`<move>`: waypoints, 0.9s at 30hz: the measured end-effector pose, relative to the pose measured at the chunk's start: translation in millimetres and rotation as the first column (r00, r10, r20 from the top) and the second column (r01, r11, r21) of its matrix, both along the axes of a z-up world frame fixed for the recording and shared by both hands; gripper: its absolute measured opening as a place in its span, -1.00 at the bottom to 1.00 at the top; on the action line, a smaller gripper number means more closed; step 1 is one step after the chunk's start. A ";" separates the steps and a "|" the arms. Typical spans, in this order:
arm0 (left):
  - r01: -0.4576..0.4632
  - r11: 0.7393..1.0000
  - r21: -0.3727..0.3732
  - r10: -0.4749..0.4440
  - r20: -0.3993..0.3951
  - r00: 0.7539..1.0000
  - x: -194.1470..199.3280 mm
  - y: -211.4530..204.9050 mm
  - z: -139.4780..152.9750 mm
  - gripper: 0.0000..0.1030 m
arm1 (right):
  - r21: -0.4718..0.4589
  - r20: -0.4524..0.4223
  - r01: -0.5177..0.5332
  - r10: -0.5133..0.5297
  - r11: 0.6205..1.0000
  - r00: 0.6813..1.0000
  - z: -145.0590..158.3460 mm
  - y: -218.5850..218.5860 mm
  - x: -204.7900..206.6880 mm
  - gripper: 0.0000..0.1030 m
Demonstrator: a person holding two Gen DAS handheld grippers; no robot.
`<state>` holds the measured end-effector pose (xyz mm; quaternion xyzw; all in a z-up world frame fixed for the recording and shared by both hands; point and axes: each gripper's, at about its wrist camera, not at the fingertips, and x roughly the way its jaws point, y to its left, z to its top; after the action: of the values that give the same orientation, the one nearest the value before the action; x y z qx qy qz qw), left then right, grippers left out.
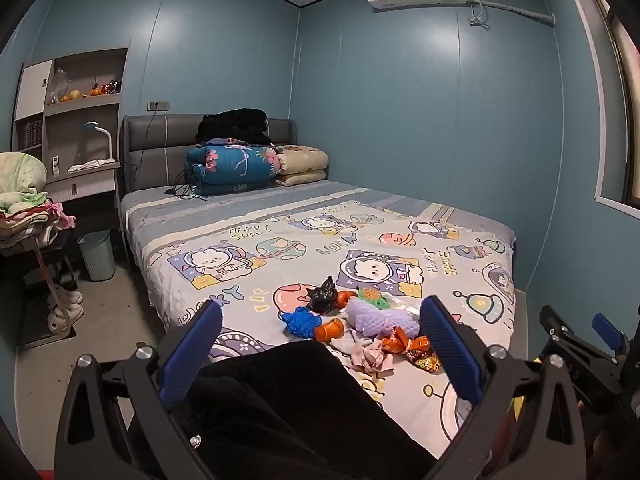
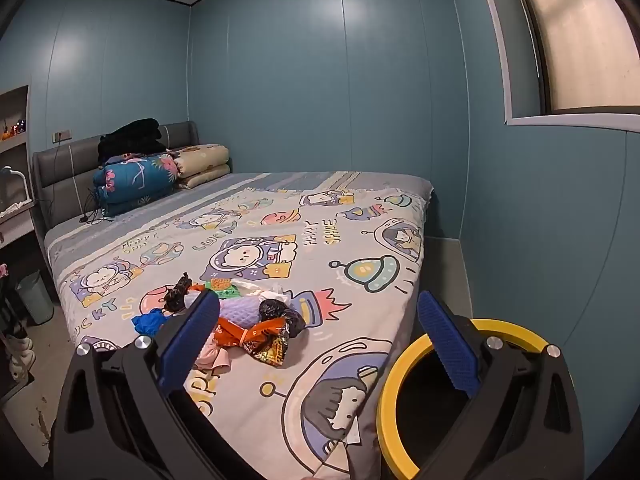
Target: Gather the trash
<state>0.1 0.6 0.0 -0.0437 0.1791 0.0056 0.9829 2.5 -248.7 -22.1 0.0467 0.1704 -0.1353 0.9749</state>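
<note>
A pile of trash (image 1: 360, 320) lies on the near part of the bed's cartoon sheet (image 1: 280, 248): a black crumpled bag (image 1: 323, 295), a blue scrap (image 1: 301, 321), orange wrappers (image 1: 404, 345), a lilac foam net (image 1: 380, 317) and pinkish tissue (image 1: 370, 357). The same pile shows in the right wrist view (image 2: 248, 320). My left gripper (image 1: 320, 344) is open and empty, held above the near bed edge short of the pile. My right gripper (image 2: 318, 332) is open and empty, to the right of the pile. A yellow-rimmed bin (image 2: 404, 380) stands beside the bed under the right gripper.
Folded quilts (image 1: 236, 168) lie at the headboard. A light blue wastebasket (image 1: 97, 255) stands on the floor left of the bed by a desk with shelves (image 1: 80, 120). Clothes are piled on a chair (image 1: 24, 208). Dark clothing (image 1: 280, 400) is below the left gripper.
</note>
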 end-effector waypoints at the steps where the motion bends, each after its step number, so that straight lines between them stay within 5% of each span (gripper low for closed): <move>1: 0.001 1.000 0.002 -0.001 0.001 1.000 0.2 0.0 0.0 0.86 | 0.000 0.001 0.000 0.000 1.000 1.000 0.0 -0.1 0.0 0.84; 27: 0.000 1.000 0.017 0.000 0.020 1.000 -2.4 -2.7 3.2 0.86 | 0.013 0.003 0.000 0.000 1.000 1.000 -0.8 -2.4 0.6 0.84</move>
<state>-2.3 -2.1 3.2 -0.0353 0.1691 0.0067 0.9849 3.1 -251.1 -22.9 0.0534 0.1696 -0.1340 0.9749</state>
